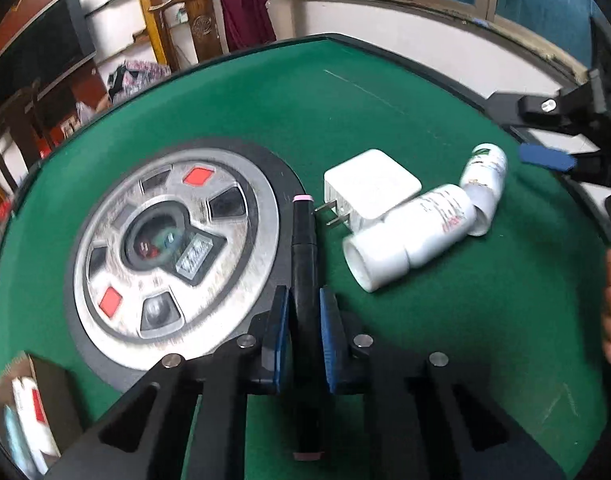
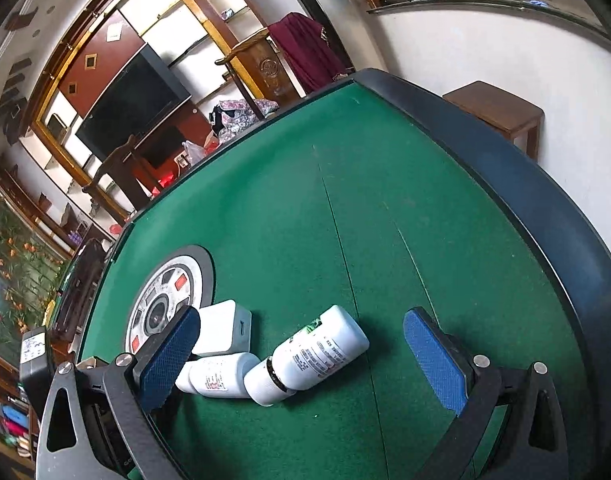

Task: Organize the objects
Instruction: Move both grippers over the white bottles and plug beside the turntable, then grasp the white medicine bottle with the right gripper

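My left gripper (image 1: 303, 312) is shut on a black marker pen (image 1: 304, 264) with a pink end cap, held just above the green table (image 1: 225, 120). To its right lie a white plug charger (image 1: 365, 192) and two white pill bottles, one nearer (image 1: 409, 236) and one farther (image 1: 485, 188), all touching. My right gripper (image 2: 301, 356) is open, hovering above the table with the bottle (image 2: 321, 350), the second bottle (image 2: 217, 376) and the charger (image 2: 225, 328) between and behind its blue pads. The right gripper also shows at the left wrist view's right edge (image 1: 553, 152).
A round silver and black control hub (image 1: 165, 248) with red marks sits in the table's middle. A small box (image 1: 25, 408) lies at the near left corner. A raised dark rim (image 2: 525, 184) bounds the table. A wooden stool (image 2: 501, 112) stands beyond it.
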Demonstrator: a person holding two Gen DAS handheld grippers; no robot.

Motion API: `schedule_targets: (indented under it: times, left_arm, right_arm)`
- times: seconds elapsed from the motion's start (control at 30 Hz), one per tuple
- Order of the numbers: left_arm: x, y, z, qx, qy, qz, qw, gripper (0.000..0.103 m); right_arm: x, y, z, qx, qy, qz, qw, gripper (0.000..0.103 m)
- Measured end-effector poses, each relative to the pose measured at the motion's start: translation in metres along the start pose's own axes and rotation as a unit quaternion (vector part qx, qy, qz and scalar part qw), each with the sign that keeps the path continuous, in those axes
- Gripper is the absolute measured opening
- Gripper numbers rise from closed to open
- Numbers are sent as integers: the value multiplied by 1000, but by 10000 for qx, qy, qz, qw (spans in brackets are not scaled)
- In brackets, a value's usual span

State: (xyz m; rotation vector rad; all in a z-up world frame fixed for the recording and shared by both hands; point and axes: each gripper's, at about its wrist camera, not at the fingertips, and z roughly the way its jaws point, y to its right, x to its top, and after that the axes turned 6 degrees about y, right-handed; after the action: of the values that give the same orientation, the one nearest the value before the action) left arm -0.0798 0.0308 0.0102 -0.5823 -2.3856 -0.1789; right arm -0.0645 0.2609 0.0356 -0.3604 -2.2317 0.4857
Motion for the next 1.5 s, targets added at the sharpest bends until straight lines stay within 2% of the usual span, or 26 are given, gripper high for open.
schedule_targets:
  times: [0.2,0.3,0.37,0.43,0.47,0.5,0.53,0.57,0.67,0.9,0.97,1.07,1.17,1.27,1.33,1.4,1.5]
  left_arm:
    - [-32,-4,-29,-126,-95,-437,9989,14]
    - [-38,2,-30,60,-7,-411,9991,14]
    - [-36,9,-26,193,35,-370,9991,20]
    - [-35,16,-23,344,135,-324,9988,31]
    - [-36,19,-23,408,195,-322,9985,31]
    - [-36,20,-23,430,229,-348,9982,30]
    - [-36,19,-23,377,222,-441,9981,20]
    - [-36,17,-24,297,206,-558,9978,15]
    - [-44,11,-35,157,223,-759,9967,14]
    - [-70,0,-90,-95,556,-1200,9912,14]
    - [-77,-1,-103,-140,623,-1275,9898,14]
    - [-86,-3,-119,-214,721,-1425,9869,14]
    - [-96,-10,-130,-290,783,-1612,9834,14]
    - [-102,-19,-132,-337,776,-1782,9804,14]
    - [-105,-22,-132,-320,772,-1858,9790,14]
    - [-108,-25,-132,-318,759,-1942,9775,14]
    - [-112,-27,-131,-311,755,-2035,9757,14]
  right_arm:
    - [-4,6,8,-48,-164,22,9999,103]
    - [-5,3,9,-48,-171,-63,9998,103]
    - [-7,1,11,-25,-204,-118,9997,103]
    - [-10,-2,12,-57,-215,-209,9995,103]
    - [-10,-4,12,-61,-213,-250,9994,103]
    - [-11,-5,12,-49,-208,-293,9993,103]
    - [-11,-7,12,-32,-197,-351,9992,103]
    - [-12,-9,12,-11,-193,-400,9990,103]
    - [-14,-16,10,181,-153,-524,9983,103]
    - [-10,-46,7,789,-175,-719,9941,103]
    - [-5,-60,18,937,-410,-868,9910,103]
    - [-6,-76,41,904,-920,-1048,9861,103]
    - [-21,-83,56,1169,-1549,-947,9764,103]
    - [-43,-92,55,1727,-2116,-888,9579,103]
    - [-52,-98,48,1888,-2251,-963,9510,103]
    - [-55,-101,42,1521,-2062,-1203,9591,103]
    - [-61,-110,38,704,-1718,-1737,9671,103]
